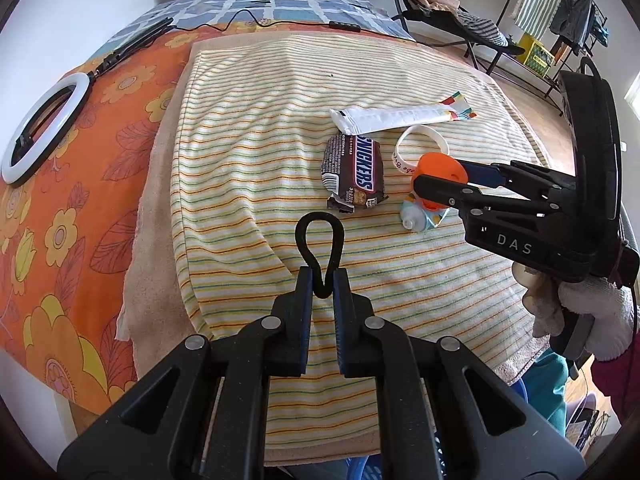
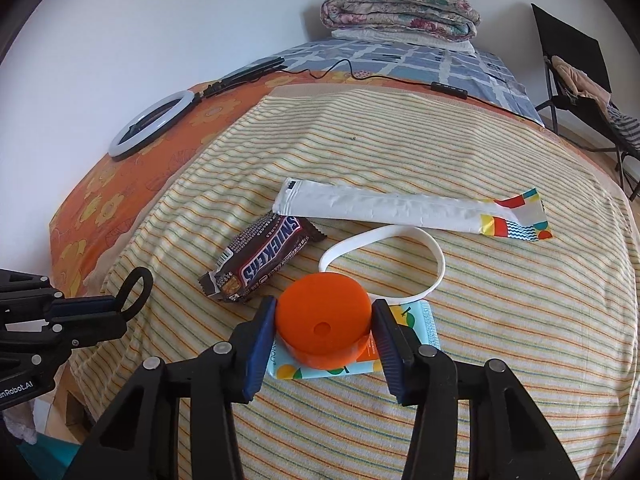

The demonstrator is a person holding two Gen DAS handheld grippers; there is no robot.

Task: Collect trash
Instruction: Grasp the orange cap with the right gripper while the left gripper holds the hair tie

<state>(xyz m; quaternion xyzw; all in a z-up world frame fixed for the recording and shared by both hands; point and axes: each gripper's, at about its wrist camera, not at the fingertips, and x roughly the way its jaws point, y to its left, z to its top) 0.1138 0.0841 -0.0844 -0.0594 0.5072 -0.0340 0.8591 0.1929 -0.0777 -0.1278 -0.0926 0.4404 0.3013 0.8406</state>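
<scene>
Both grippers are loaded at once, so this looks like the carry-off stage of the pickup. The left gripper (image 1: 322,280) has its jaws pinched nearly together on a black hair tie (image 1: 320,236), whose loop stands up beyond the blue pads above the striped towel (image 1: 248,160) spread over the bed. The right gripper (image 2: 324,320) has its jaws spread about halfway, clamped on either side of an orange plastic cap (image 2: 322,320), which sits just above a small light-blue fruit-print pouch (image 2: 420,320) with a white spout; whether the cap is clear of the pouch or touching it, I cannot tell. I would judge the next move to be lifting both hands away to wherever the trash is being gathered, and no bin shows plainly in either view, so the holder must find one without loosening either grip, the thin tie being the easier to drop. Left on the towel I count four pieces: one Snickers wrapper (image 2: 264,264), one long white sachet (image 2: 380,208) with a coloured end, one white silicone wristband (image 2: 400,260) and that one pouch, all near each other, the sachet's end overlapping the wrapper. Off to the side lie one ring light (image 1: 44,124) on the orange floral sheet (image 1: 80,208), and one folded quilt (image 2: 400,4) at the far end.
</scene>
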